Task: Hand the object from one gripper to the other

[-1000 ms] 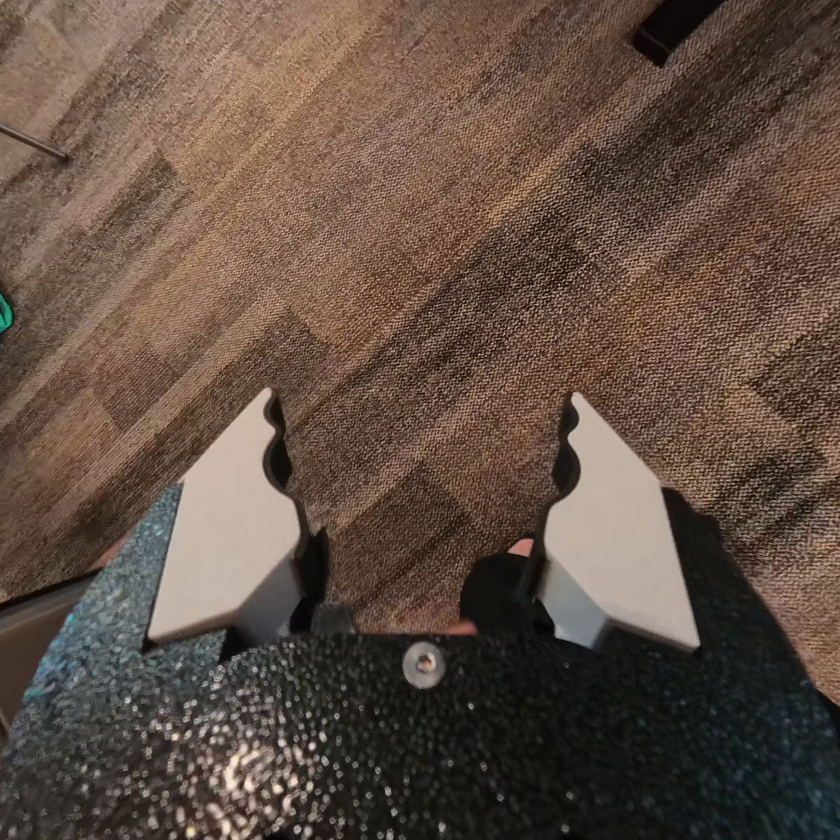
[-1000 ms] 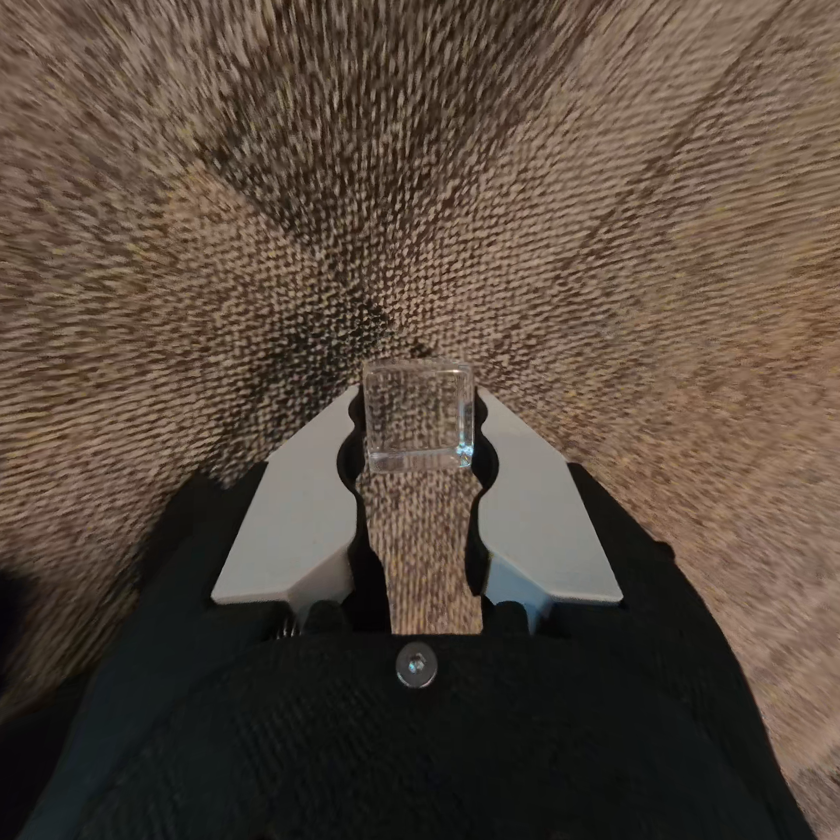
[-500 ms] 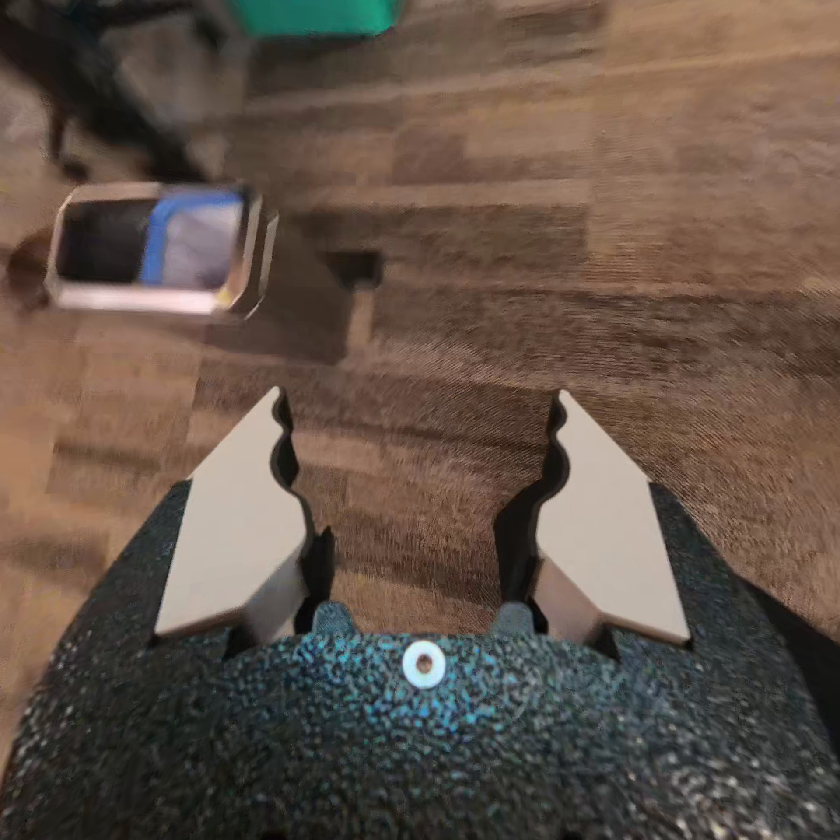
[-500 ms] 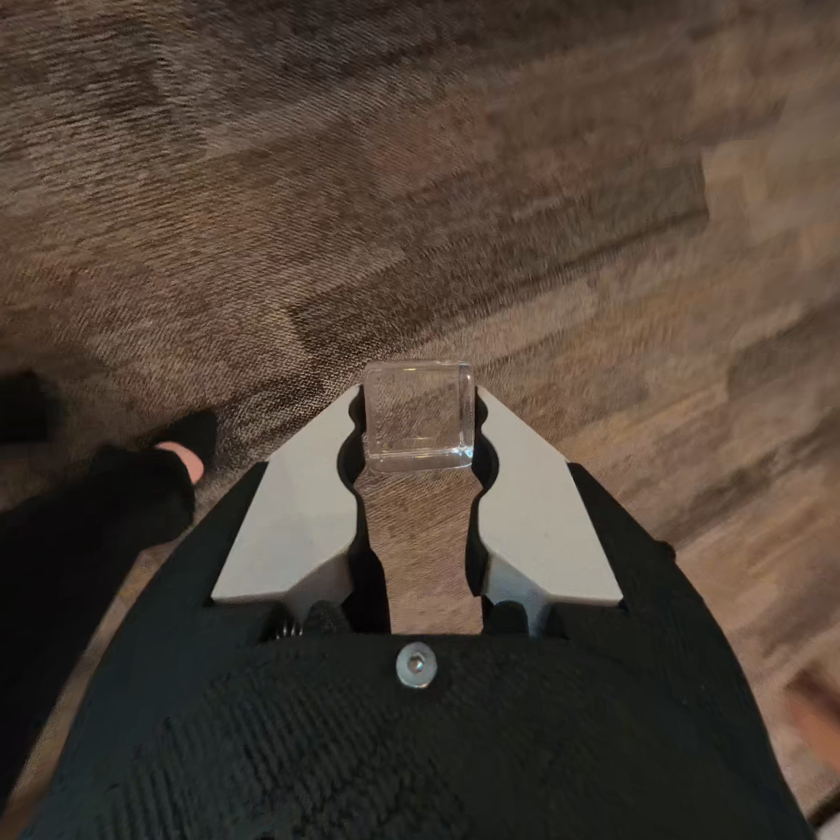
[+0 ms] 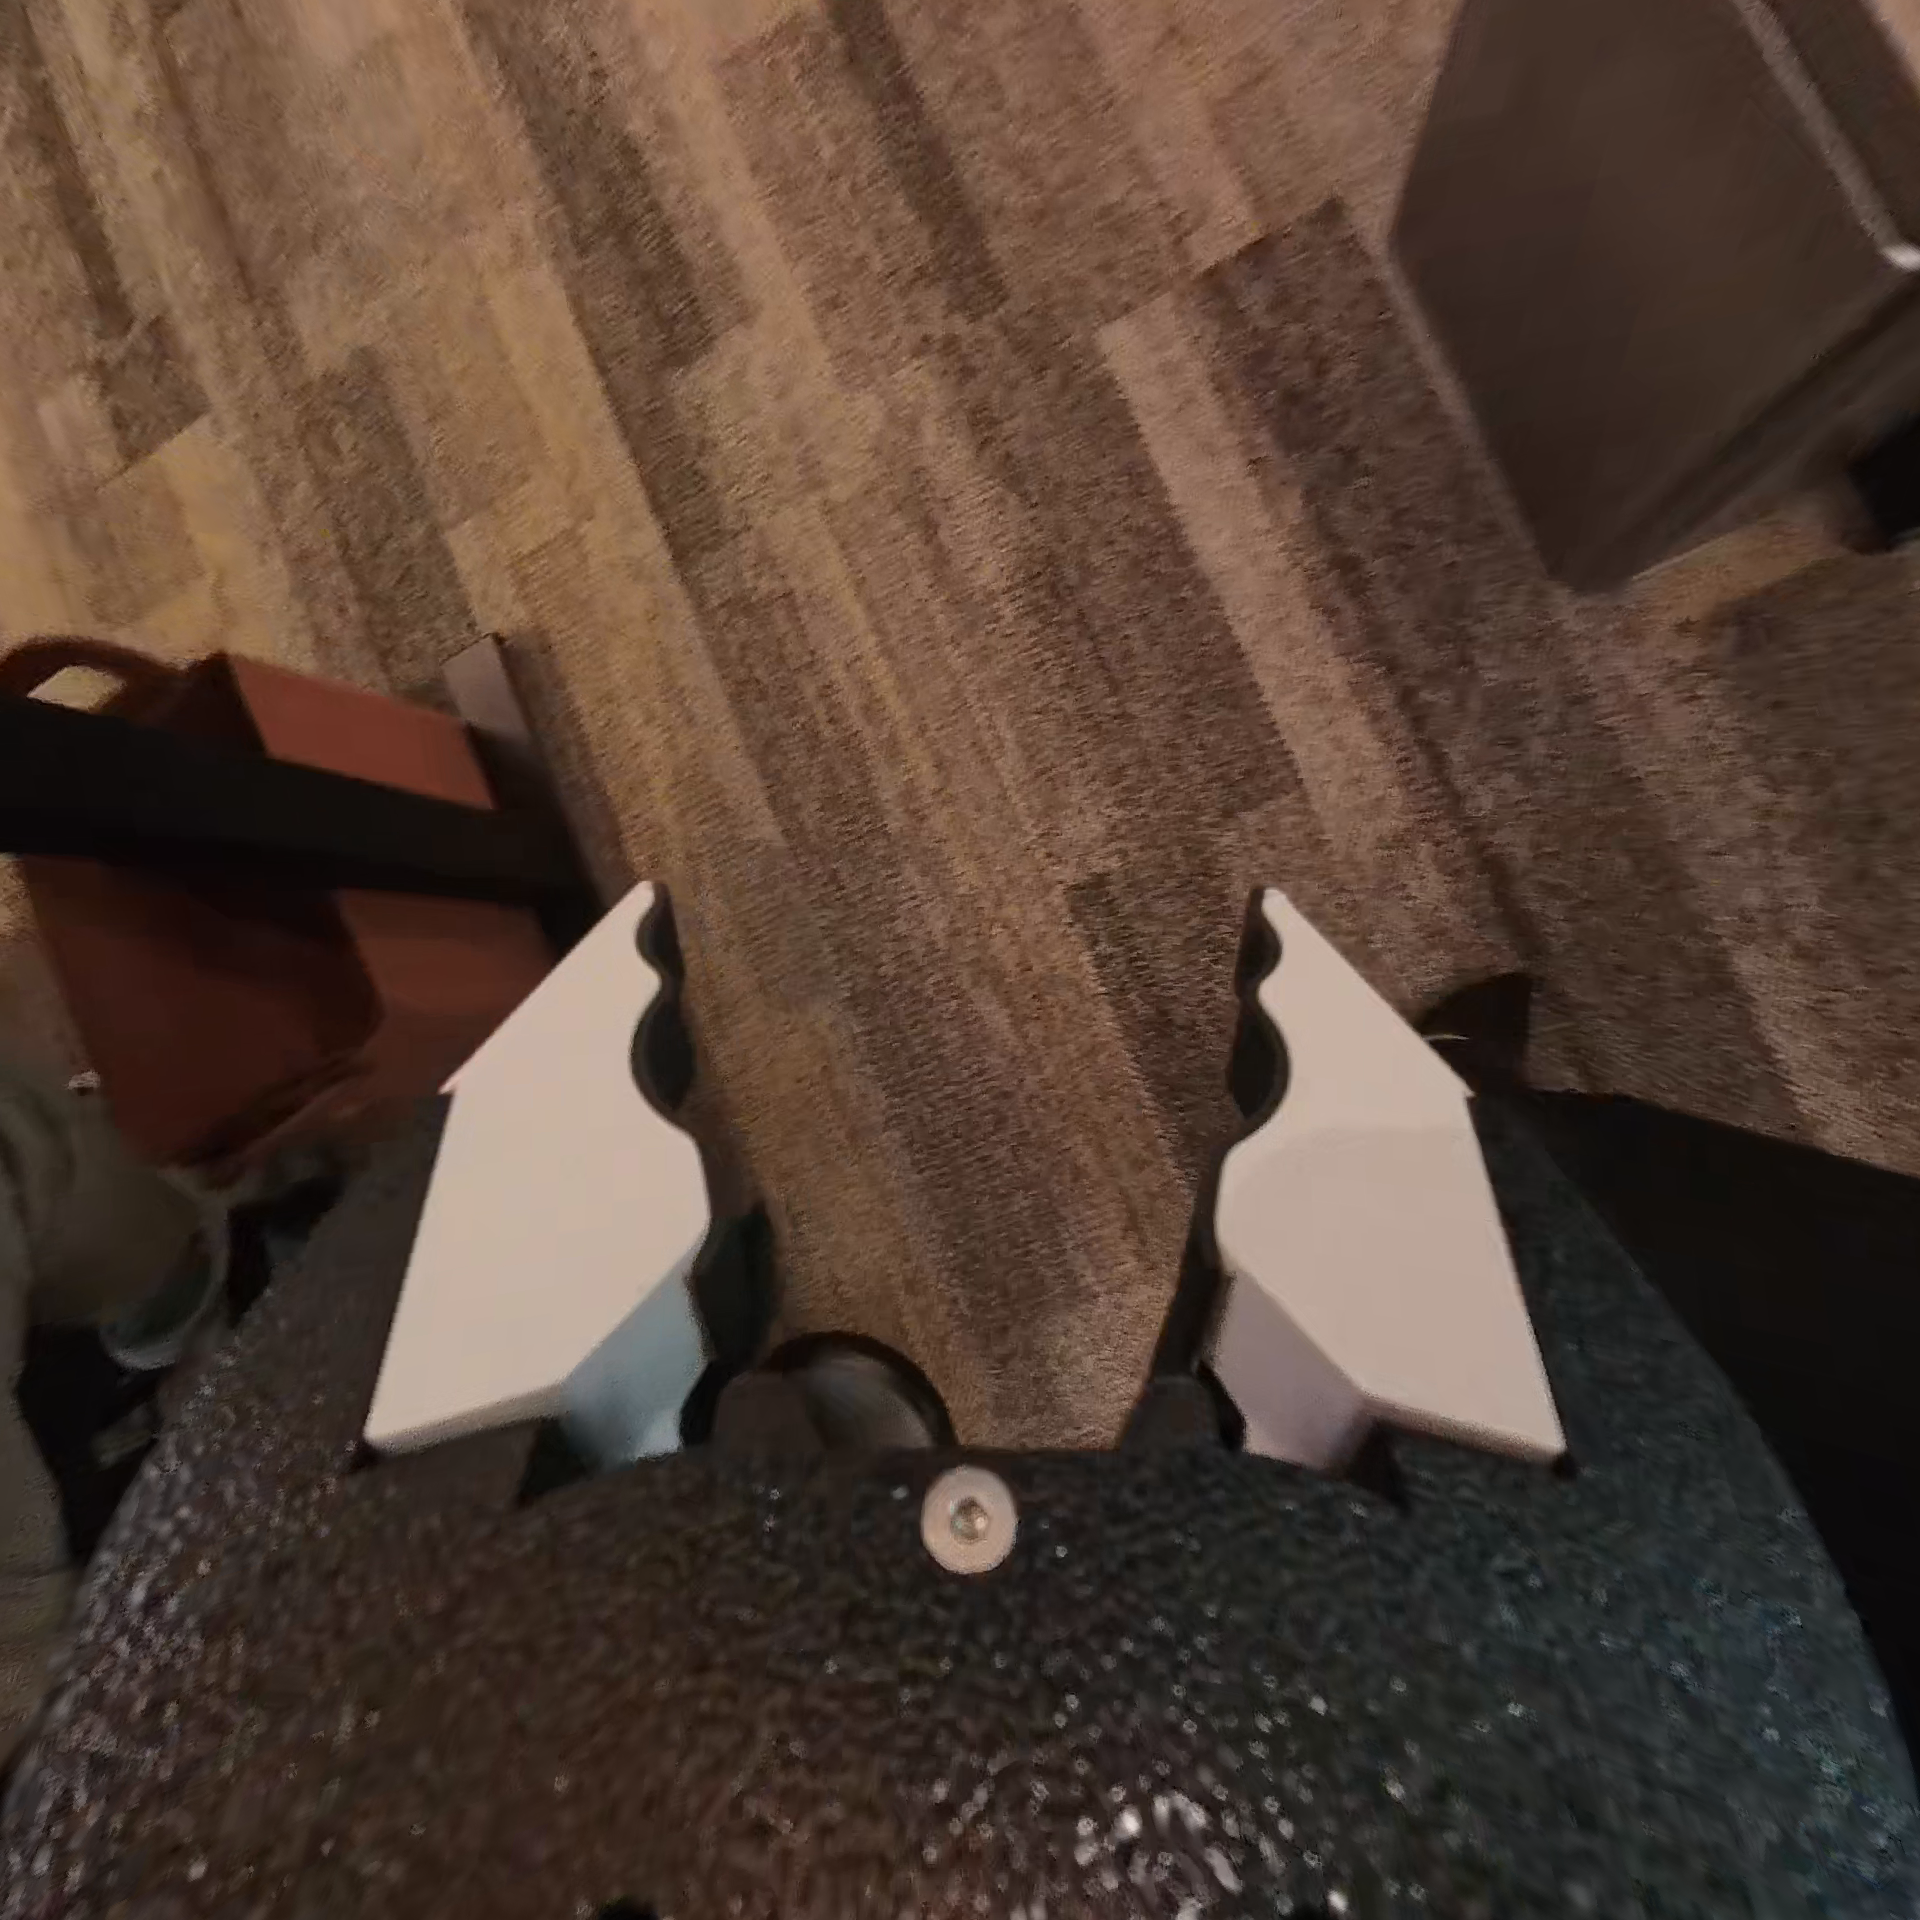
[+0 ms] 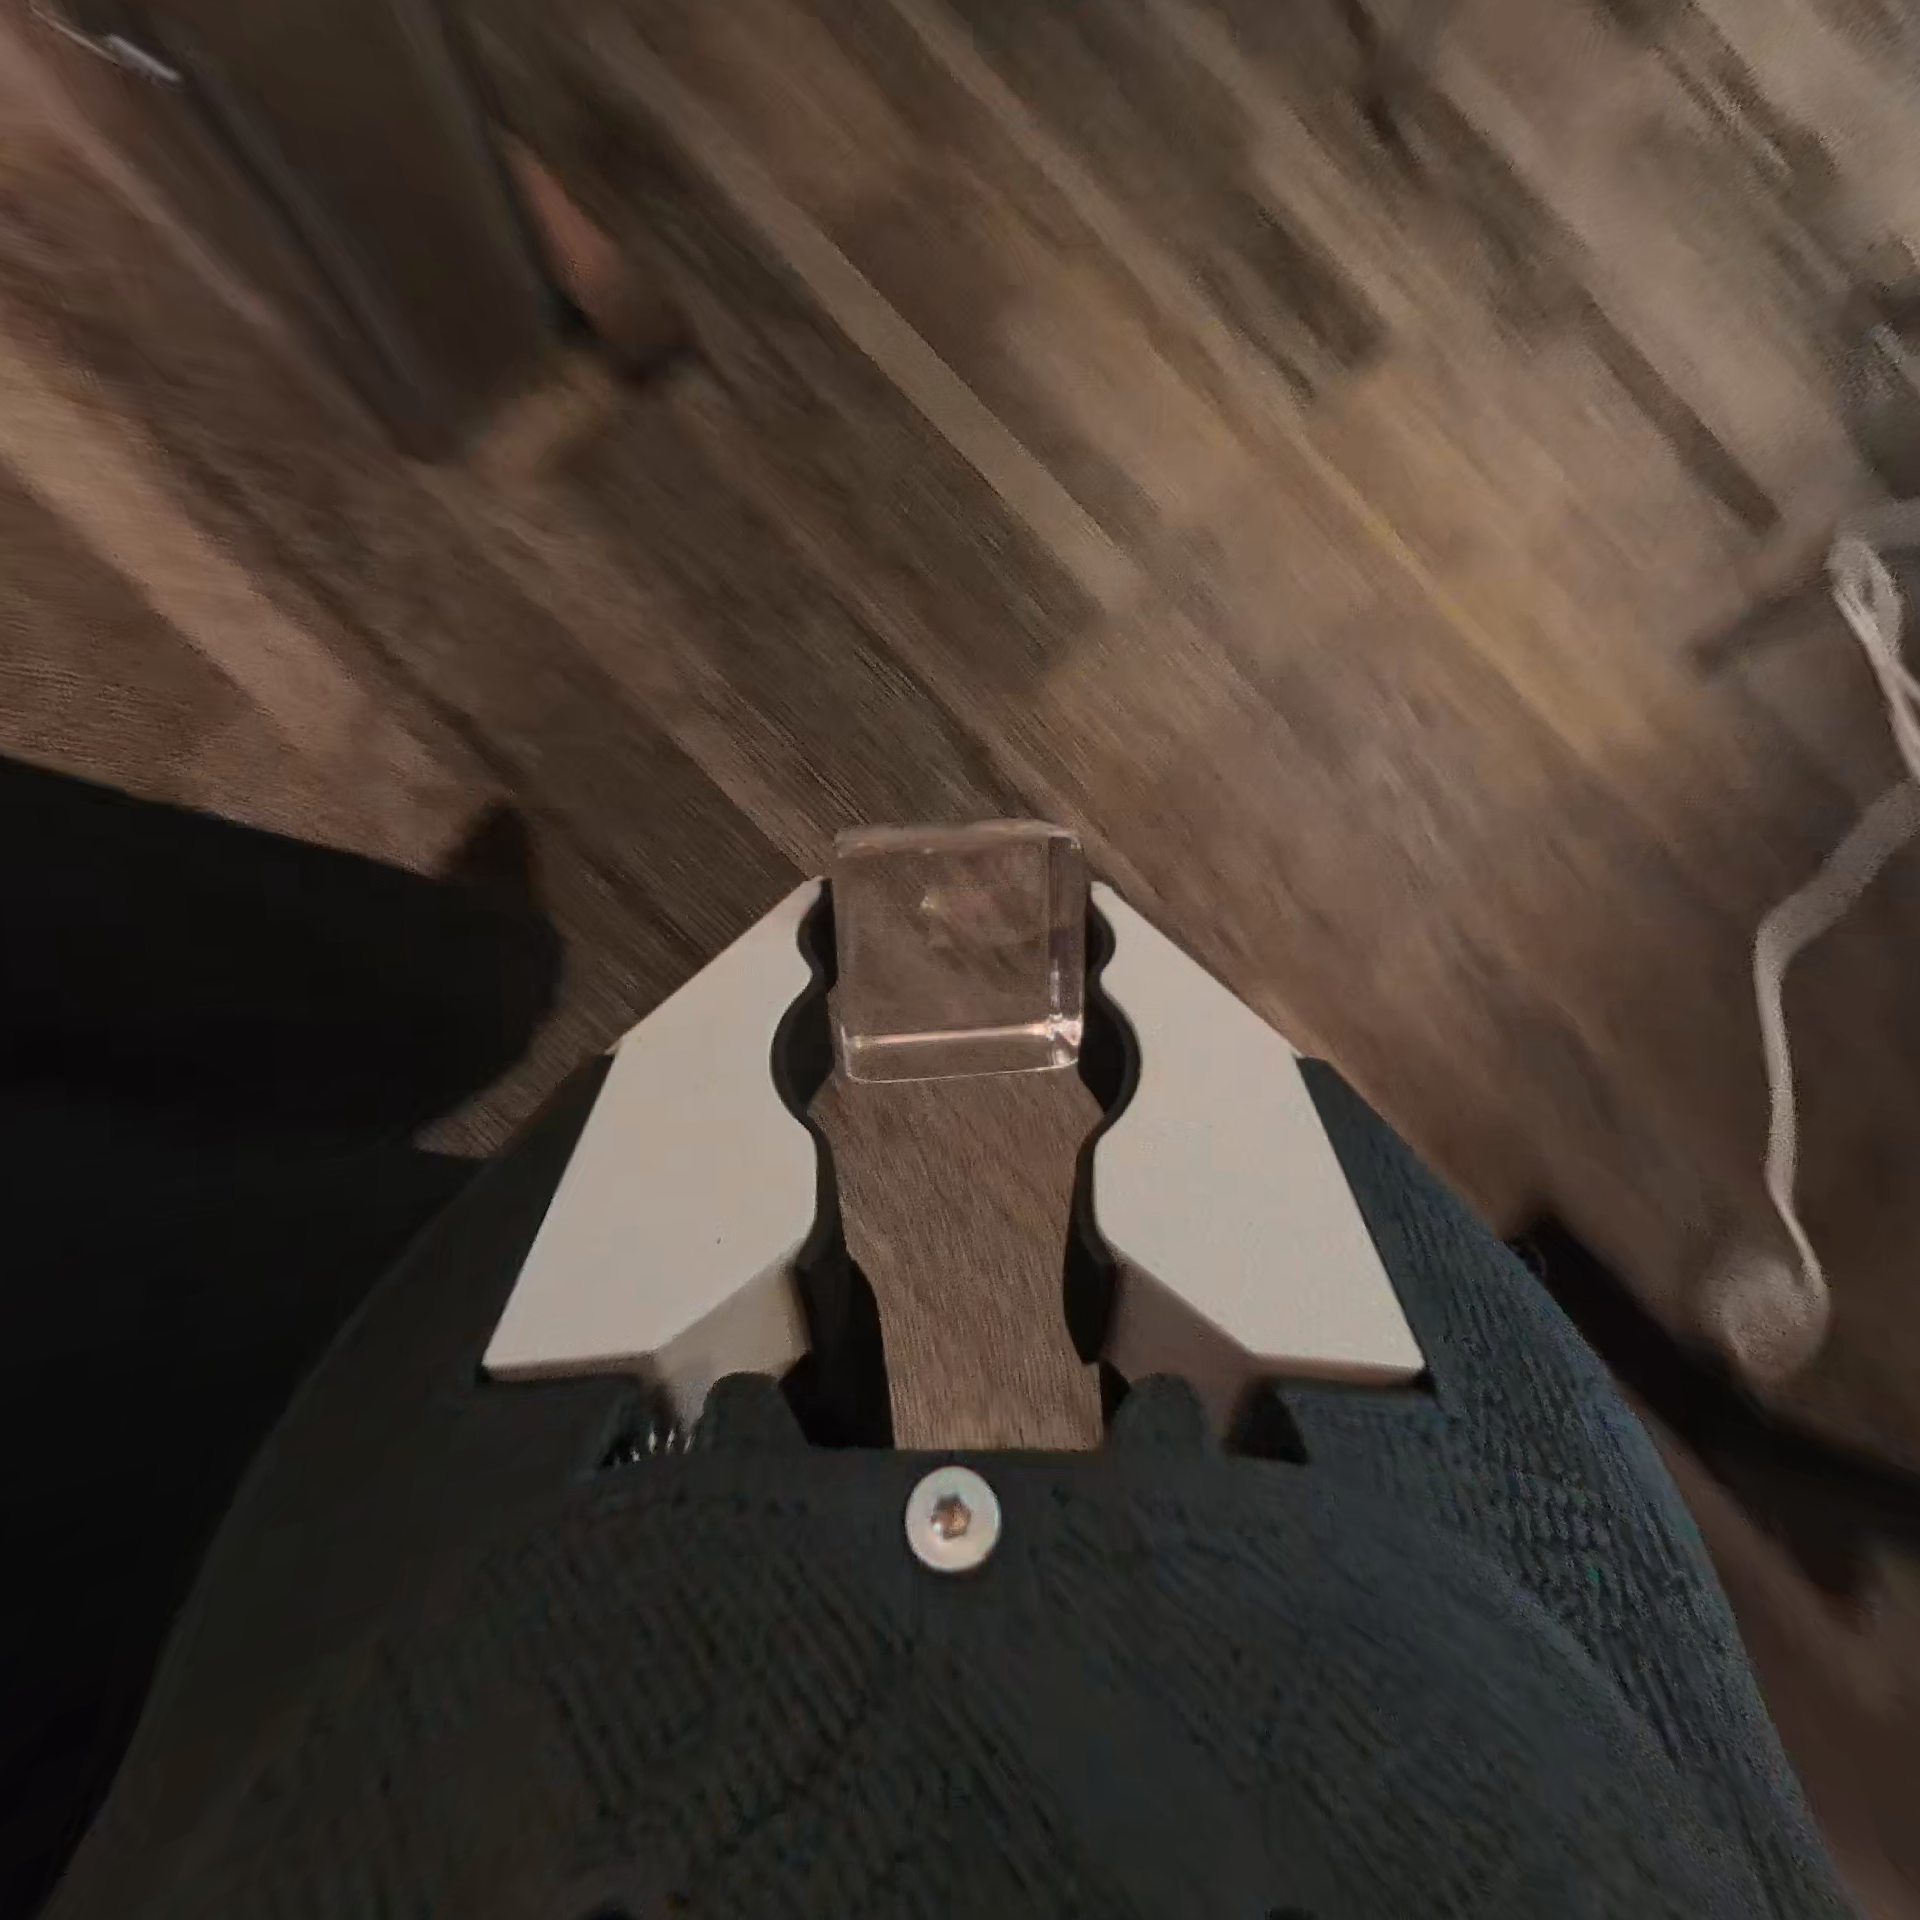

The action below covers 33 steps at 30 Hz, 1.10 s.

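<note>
Tongs R point(image 6: 958, 935) clamped on clear cube point(image 6: 954, 961) (at tips) | tongs L point(image 5: 958, 935) wide apart, empty, over carpet point(image 5: 935, 520)

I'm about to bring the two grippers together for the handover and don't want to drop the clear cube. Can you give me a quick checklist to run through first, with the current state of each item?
1. Right gripper shut on the clear cube: ok, held between the fingertips.
2. Cube seated deep in the grip: not ok, it sits only at the tips.
3. Left gripper open and empty: ok, only carpet shows between its fingers.
4. Grippers facing each other: cannot tell, neither view clearly shows the other gripper.
5. Views steady: not ok, the right wrist view is motion-blurred.
6. Obstacles near the left gripper: not ok, a brown bag lies on the floor at its left.
</note>
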Each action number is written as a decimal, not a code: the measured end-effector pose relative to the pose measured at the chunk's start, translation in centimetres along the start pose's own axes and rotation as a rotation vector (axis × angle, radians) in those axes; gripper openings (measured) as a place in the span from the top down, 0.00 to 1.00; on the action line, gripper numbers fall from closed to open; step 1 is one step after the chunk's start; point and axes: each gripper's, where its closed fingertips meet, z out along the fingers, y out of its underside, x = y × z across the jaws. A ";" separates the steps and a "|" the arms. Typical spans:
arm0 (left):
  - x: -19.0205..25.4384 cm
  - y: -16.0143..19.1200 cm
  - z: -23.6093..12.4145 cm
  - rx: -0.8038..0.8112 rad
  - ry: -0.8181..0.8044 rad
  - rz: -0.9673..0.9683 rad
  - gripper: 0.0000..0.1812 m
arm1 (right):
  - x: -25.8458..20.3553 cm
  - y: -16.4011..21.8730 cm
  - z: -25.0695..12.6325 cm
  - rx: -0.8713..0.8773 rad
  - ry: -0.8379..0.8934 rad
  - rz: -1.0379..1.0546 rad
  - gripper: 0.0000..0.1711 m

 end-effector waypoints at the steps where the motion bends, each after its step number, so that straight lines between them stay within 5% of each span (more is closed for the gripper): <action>1: -1.7 -0.3 0.9 -0.011 -0.017 0.004 0.42 | -2.7 -4.0 2.4 0.039 -0.067 -0.042 0.74; 6: -7.4 -5.7 3.8 0.061 -0.096 -0.141 0.42 | -17.6 -22.3 11.7 0.169 -0.364 -0.368 0.74; 13: -12.5 -20.7 8.9 0.351 -0.149 -0.478 0.42 | -35.7 -46.3 15.4 0.462 -0.634 -0.541 0.74; 18: -17.5 -22.9 16.4 0.241 -0.212 -0.646 0.43 | -45.6 -64.1 17.2 0.736 -0.634 -0.381 0.75; 23: -23.6 -25.5 22.5 -0.031 -0.245 -0.526 0.45 | -52.4 -78.5 20.1 0.894 -0.554 -0.236 0.74; 29: -31.7 -45.0 30.8 0.197 -0.281 -0.453 0.45 | -56.2 -91.0 24.6 0.944 -0.450 -0.214 0.75; 33: -30.5 -62.5 38.2 0.383 -0.141 -0.248 0.45 | -55.9 -100.9 25.9 1.053 -0.310 -0.090 0.75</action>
